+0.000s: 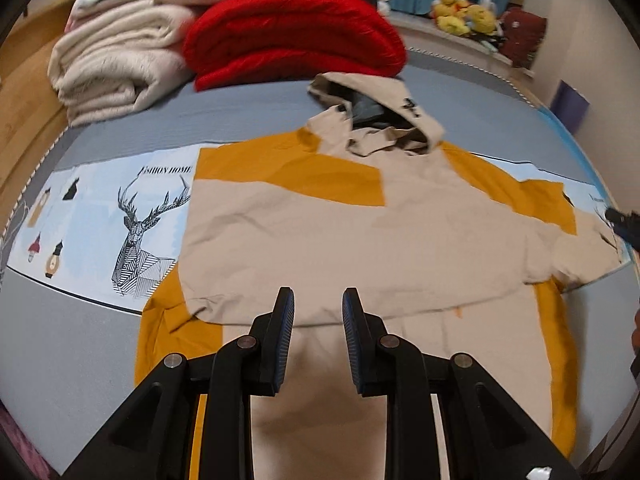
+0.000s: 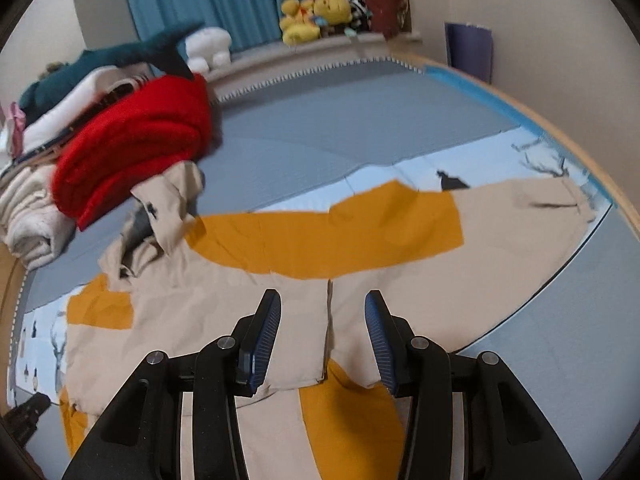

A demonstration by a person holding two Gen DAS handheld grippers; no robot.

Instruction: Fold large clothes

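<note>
The hoodie (image 1: 360,232) lies flat before the red blanket (image 1: 296,36), one sleeve folded across its chest. Both grippers, left (image 1: 319,304) and right (image 2: 323,312), hover above it, jaws apart, empty.

Beige-and-mustard hoodie (image 1: 360,232) flat on the bed (image 1: 240,112), empty parted jaws of left gripper (image 1: 319,300) above its hem

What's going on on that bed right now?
A person with a gripper in each hand is folding a beige and mustard-yellow hooded jacket spread on the grey bed. One sleeve is already folded across the body. The left gripper and right gripper both hover open above the fabric, holding nothing. A folded red blanket and cream blanket sit behind.
</note>
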